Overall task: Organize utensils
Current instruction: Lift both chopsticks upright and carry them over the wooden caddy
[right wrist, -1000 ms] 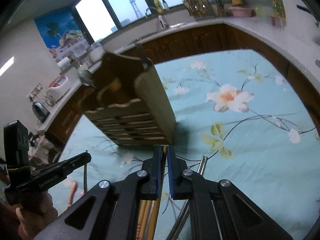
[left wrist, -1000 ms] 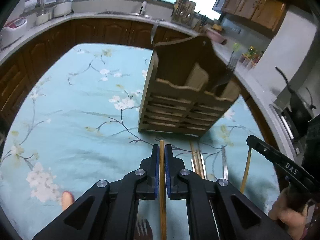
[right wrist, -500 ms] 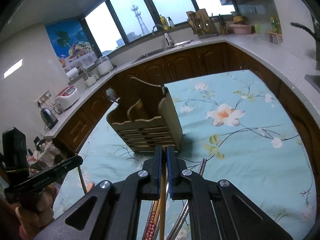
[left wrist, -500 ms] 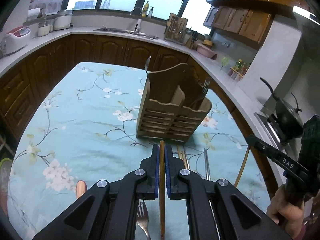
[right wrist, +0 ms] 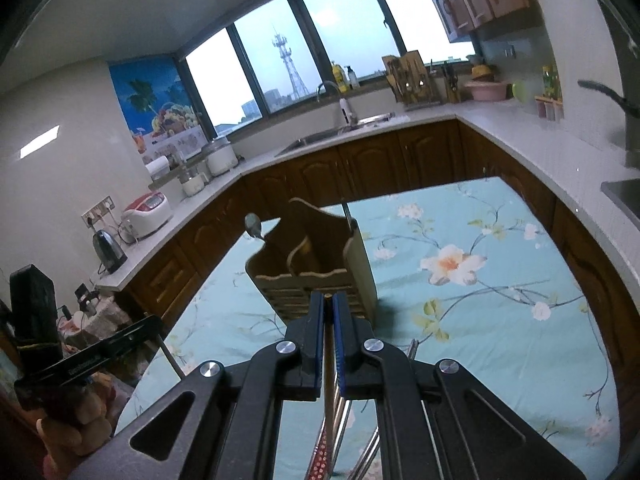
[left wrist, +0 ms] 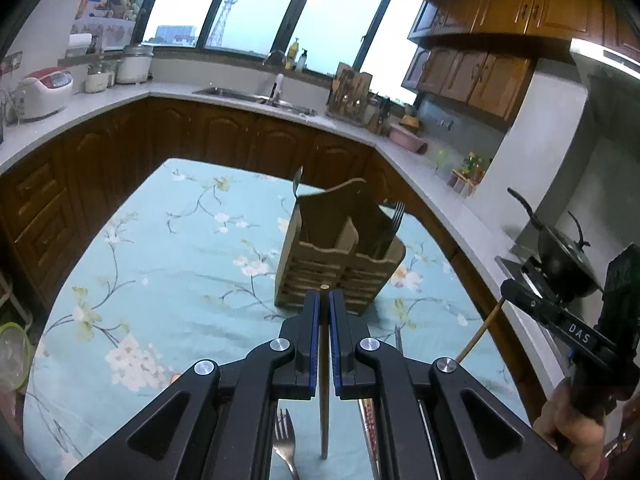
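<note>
Though clamped, each chopstick (left wrist: 323, 380) runs off frame.

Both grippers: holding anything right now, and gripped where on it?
Each holds one wooden chopstick. Left gripper pinches its chopstick near the top end, the rest hanging below. Right gripper likewise, near its chopstick's top end.

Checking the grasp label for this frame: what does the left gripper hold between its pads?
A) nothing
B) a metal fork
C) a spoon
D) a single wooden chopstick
D: in the left wrist view the left gripper is shut on a thin wooden chopstick, while the fork lies on the tablecloth below.
</note>
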